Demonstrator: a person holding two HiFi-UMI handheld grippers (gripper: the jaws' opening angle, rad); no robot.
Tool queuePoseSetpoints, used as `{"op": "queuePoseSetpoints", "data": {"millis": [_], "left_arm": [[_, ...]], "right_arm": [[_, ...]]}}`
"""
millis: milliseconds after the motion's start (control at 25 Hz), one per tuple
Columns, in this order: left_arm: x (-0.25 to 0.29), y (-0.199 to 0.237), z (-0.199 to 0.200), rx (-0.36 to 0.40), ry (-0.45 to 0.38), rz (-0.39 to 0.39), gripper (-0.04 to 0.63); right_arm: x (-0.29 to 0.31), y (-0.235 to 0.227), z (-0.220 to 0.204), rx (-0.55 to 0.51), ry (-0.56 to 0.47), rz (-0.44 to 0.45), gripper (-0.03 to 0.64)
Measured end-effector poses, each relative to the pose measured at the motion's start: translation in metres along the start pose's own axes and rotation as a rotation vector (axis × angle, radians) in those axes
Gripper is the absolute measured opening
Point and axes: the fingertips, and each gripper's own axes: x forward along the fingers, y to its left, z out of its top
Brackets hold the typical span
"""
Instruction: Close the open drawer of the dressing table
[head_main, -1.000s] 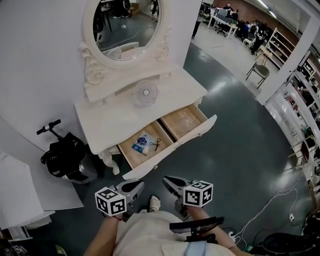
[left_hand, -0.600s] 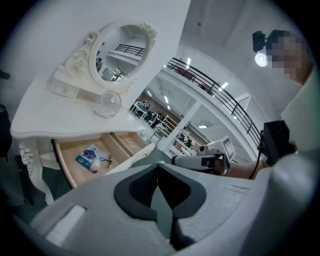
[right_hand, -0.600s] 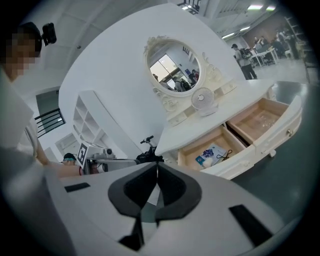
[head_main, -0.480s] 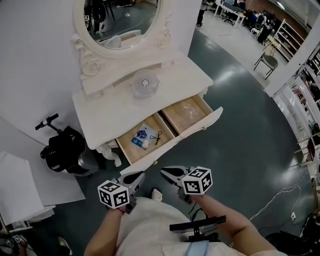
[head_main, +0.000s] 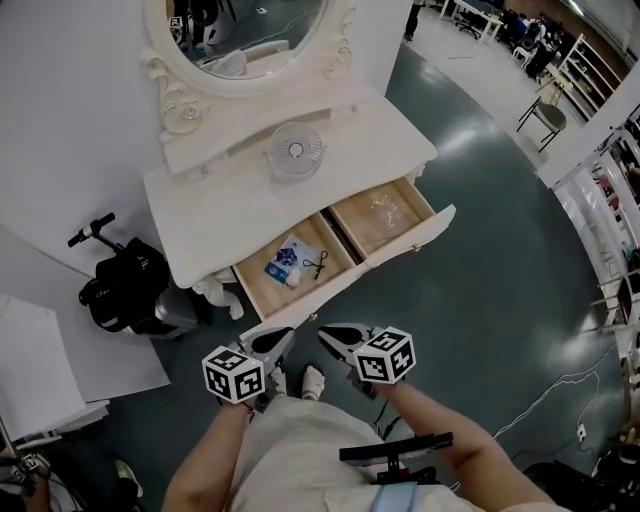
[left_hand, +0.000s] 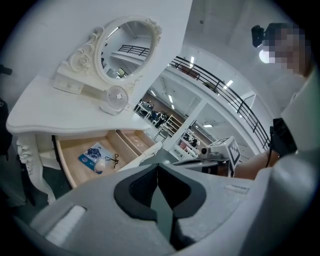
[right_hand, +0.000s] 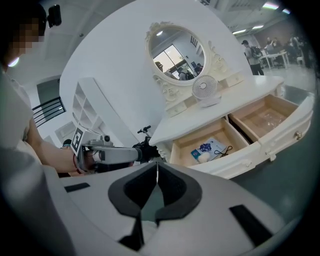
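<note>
I am watching the person holding the two grippers side by side, low in front of the body, both aiming slightly downward at the dressing table (head_main: 205, 215). The left gripper (head_main: 283, 336) is keeping its jaws pressed together with nothing between them, and the right gripper (head_main: 326, 333) is doing the same, pads meeting and empty. Each one's marker cube is sitting behind its jaws, toward the person.

The drawer (head_main: 385, 262) is standing pulled out just ahead of both tips, its white front panel running across in front of them. The right gripper view is showing a strip of floor between that gripper and the panel. For the left gripper I cannot tell whether its tip is touching the panel's near end.

Beyond the left gripper, the drawer's nearer compartment is holding a blue packet (head_main: 284, 262), a small white object and a black cord (head_main: 316, 265). Ahead and to the right of the right gripper, the other compartment is holding something clear and crinkled (head_main: 385, 208).

Farther ahead of both grippers, a small white fan (head_main: 295, 152) is sitting on the tabletop, with the oval mirror (head_main: 250, 40) rising behind it. Off to the left of the left gripper, a black scooter (head_main: 125, 295) is resting on the floor by the table leg.
</note>
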Motion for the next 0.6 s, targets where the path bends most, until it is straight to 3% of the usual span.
{"op": "queuePoseSetpoints", "data": {"millis": [600], "left_arm": [[0.011, 0.022, -0.015, -0.068, 0.036, -0.006, 0.011]], "right_arm": [[0.035, -0.02, -0.024, -0.003, 0.074, -0.066, 0.018]]}}
